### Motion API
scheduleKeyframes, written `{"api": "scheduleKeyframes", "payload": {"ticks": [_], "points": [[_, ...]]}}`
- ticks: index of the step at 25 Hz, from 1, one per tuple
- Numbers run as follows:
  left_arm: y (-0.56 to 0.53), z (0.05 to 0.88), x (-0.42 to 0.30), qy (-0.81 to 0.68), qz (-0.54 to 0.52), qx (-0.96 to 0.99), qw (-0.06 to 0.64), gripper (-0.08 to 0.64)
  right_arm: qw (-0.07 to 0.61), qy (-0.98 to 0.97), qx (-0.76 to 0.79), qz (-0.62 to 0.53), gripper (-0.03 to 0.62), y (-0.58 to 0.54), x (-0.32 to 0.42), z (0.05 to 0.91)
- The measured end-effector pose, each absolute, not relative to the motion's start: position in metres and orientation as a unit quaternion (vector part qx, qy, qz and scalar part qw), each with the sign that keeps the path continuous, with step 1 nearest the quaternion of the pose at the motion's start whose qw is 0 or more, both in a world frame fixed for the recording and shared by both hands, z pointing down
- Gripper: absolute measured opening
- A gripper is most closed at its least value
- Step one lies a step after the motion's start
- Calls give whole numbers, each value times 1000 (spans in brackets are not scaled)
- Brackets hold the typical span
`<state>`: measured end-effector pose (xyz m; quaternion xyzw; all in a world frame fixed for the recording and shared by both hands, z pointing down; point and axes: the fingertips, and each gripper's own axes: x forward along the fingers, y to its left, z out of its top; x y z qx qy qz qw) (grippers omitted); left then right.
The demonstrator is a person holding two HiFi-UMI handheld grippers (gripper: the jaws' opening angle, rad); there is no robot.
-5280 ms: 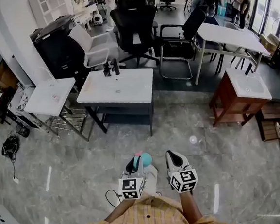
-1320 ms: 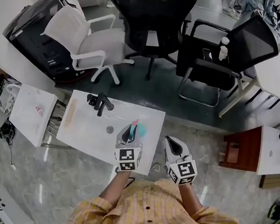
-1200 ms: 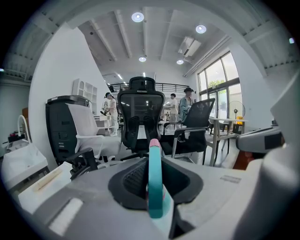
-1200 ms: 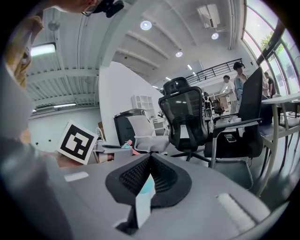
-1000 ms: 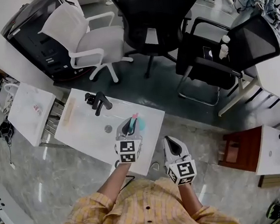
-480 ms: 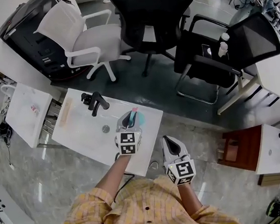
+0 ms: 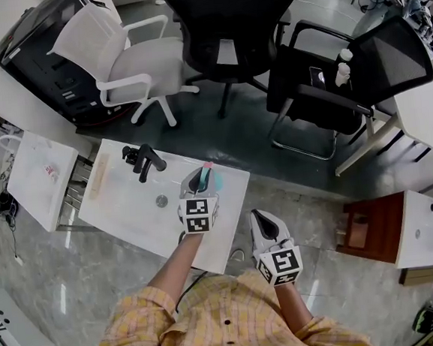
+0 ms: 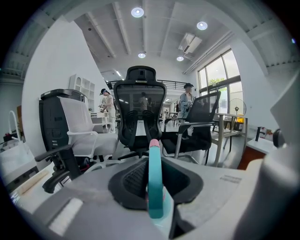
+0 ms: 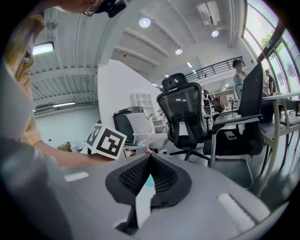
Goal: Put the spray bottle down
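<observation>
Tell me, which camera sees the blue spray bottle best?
The left gripper view: the spray bottle stands right in the middle, clamped between that gripper's jaws. The head view shows only its teal top and pink tip past the left gripper. The right gripper view catches just a tiny pink-and-teal bit beside the marker cube.

Sink counter: white rectangular basin top (image 7: 122,211), centre of the scene, near.
Tap: black faucet (image 7: 144,160) at the counter's far left edge, with a round metal drain (image 7: 161,201) just nearer than it.
Side counter: smaller white basin top (image 7: 39,173), left of the first and apart from it.
Chairs: white mesh swivel chair (image 7: 112,61), far left. A black high-backed swivel chair (image 7: 226,24) stands to its right. A black armchair on a chrome sled frame (image 7: 358,69) stands further right, with a small white bottle (image 7: 341,69) on it.
Vanity: red-brown wooden cabinet with a white top (image 7: 413,228), right.
Floor: grey marbled tiles (image 7: 54,296).
</observation>
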<state>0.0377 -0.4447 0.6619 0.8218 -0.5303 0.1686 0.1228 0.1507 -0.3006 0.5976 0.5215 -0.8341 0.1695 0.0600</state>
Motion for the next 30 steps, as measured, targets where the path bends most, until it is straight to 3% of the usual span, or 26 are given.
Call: {"api": "scheduleKeyframes", "payload": {"ticks": [21, 30], "points": [[-460, 673, 50, -512, 178, 830, 130, 89, 53, -829, 530, 167, 0, -305, 162, 595], [-460, 674, 46, -511, 181, 830, 132, 143, 56, -831, 528, 168, 0, -303, 159, 596]]}}
